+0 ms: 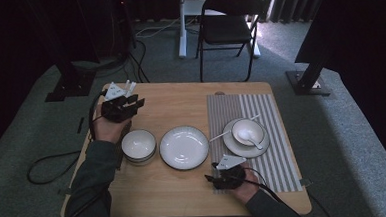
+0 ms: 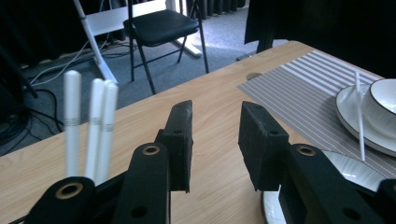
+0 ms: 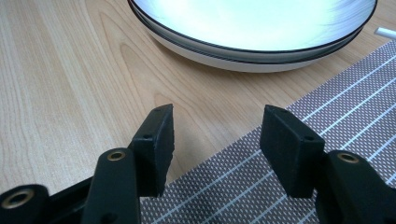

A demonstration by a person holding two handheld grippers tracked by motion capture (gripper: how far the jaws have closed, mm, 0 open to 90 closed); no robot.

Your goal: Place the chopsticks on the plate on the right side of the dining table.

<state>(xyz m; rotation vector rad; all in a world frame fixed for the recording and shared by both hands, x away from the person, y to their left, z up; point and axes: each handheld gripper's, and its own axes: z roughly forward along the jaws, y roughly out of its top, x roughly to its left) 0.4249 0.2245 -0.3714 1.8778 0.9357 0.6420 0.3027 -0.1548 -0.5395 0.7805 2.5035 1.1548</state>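
The wooden table (image 1: 150,186) carries a striped placemat (image 1: 279,159), a plate (image 1: 184,147) at centre and a bowl (image 1: 139,144) to its left. The left gripper (image 1: 139,102) hovers open and empty beyond the bowl; the right gripper (image 1: 214,175), also open, rests at the placemat's corner. To take the bowl well, probably straddle its rim squarely before closing. No writing is legible.
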